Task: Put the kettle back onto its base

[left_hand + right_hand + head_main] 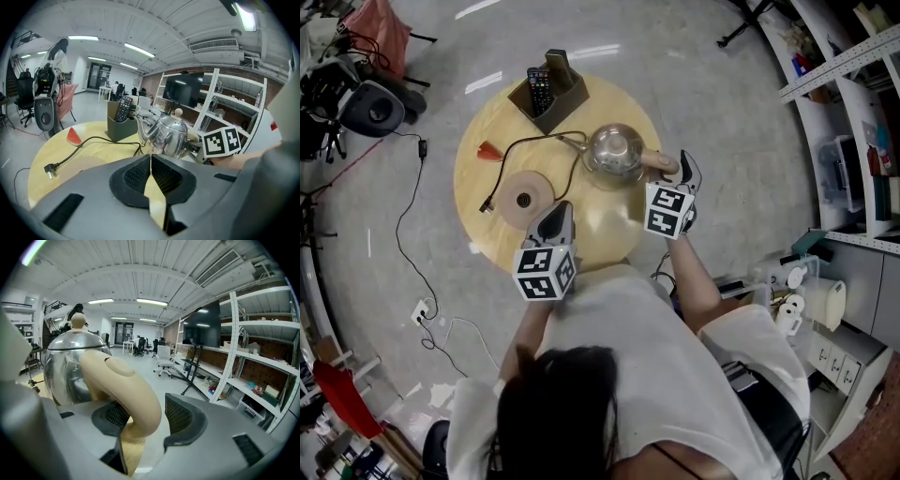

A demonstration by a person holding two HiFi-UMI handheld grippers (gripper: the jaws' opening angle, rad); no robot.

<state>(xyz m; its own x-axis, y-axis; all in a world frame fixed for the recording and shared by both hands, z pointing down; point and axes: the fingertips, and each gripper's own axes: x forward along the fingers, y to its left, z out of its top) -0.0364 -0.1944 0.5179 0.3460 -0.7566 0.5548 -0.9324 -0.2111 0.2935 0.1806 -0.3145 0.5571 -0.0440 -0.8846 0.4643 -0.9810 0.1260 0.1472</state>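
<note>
- The kettle (615, 150) is seen standing on the table (609, 230), to the right of the base (525, 197) and apart from it.
- The right gripper's (143, 420) jaws are spread around the handle (119, 380), and a gap is left at one pad.
- The left gripper's (151, 176) jaws are pressed together, with nothing held.

The head camera looks steeply down on the whole round table (600, 225). The left gripper (558, 208) carries its camera low at the table's 6 o'clock edge, facing 12. The right gripper (686, 164), at 3 o'clock, also faces roughly 12, its camera very close to the kettle (65, 366). All three views share that kettle.
</note>
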